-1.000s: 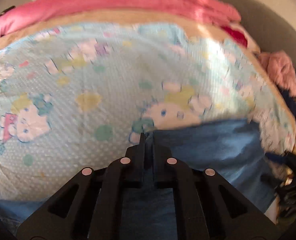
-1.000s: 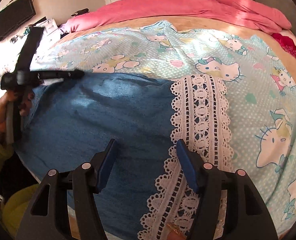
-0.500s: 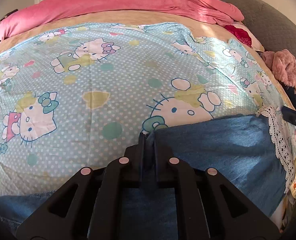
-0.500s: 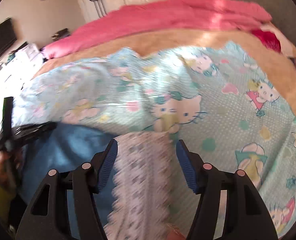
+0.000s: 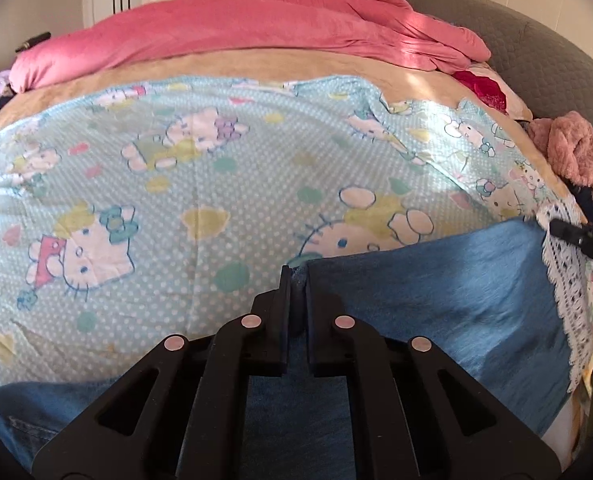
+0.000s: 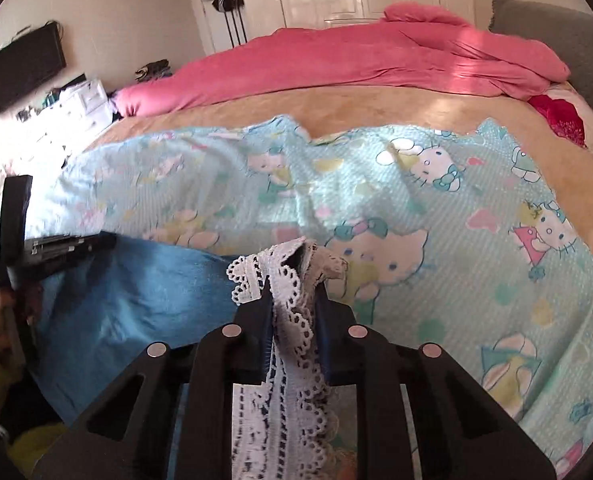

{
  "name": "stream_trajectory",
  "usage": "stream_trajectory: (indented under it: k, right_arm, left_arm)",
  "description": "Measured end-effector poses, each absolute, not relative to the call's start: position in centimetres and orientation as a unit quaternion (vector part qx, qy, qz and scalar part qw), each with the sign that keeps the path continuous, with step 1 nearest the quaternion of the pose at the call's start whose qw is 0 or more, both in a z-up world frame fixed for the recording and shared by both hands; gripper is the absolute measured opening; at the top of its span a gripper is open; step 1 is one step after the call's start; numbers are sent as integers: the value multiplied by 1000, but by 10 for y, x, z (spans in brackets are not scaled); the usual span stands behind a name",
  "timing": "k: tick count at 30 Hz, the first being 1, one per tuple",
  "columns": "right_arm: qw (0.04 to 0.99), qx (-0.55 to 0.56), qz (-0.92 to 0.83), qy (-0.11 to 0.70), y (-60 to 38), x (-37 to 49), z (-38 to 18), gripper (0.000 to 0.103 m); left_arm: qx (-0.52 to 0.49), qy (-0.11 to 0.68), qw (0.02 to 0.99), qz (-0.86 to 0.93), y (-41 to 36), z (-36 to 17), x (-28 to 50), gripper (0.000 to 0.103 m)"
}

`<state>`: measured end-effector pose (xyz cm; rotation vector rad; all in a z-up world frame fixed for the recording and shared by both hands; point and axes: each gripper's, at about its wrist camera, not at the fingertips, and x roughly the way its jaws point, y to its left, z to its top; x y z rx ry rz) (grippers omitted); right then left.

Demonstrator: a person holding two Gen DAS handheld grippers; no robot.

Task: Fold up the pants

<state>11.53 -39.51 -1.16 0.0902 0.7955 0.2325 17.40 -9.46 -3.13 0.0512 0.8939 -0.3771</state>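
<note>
The left gripper [image 5: 295, 276] has its jaws pinched on a corner of the blue denim pants [image 5: 436, 292]. The right gripper [image 6: 292, 276] has its jaws clamped on their white lace trim [image 6: 284, 308]. The pants lie on the cartoon-cat sheet [image 5: 216, 184]; only the right wrist view shows the wall television [image 6: 22, 66] beyond.

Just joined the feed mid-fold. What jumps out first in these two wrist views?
The blue pants lie across the near edge of a pale blue cartoon-cat sheet, with both grippers clamped on them. The left gripper pinches the denim edge, and the right gripper is shut on the white lace trim at the hem. Behind, a bright pink blanket is heaped along the far side of the bed.
</note>
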Motion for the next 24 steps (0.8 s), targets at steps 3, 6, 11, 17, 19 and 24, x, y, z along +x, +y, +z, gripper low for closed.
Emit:
stream_trajectory:
  k: [3, 6, 11, 17, 19, 24]
  right_arm:
    - [902, 40, 90, 420, -398, 138, -31, 17]
    - [887, 40, 75, 453, -396, 151, -56, 18]
    - [892, 21, 68, 446, -392, 148, -62, 27]
    - [906, 21, 36, 422, -408, 126, -38, 60]
    - [913, 17, 31, 405, -410, 108, -27, 60]
    - [927, -16, 55, 372, -384, 56, -12, 72]
  left_arm:
    - [35, 435, 883, -171, -100, -36, 179, 1]
    - [30, 459, 872, -167, -99, -54, 186, 3]
    - [-5, 463, 868, -181, -85, -59, 189, 7]
    - [-6, 436, 887, -149, -60, -36, 162, 25]
    - [7, 424, 897, -122, -47, -26, 143, 33]
    - [-4, 404, 908, -108, -20, -9, 100, 53]
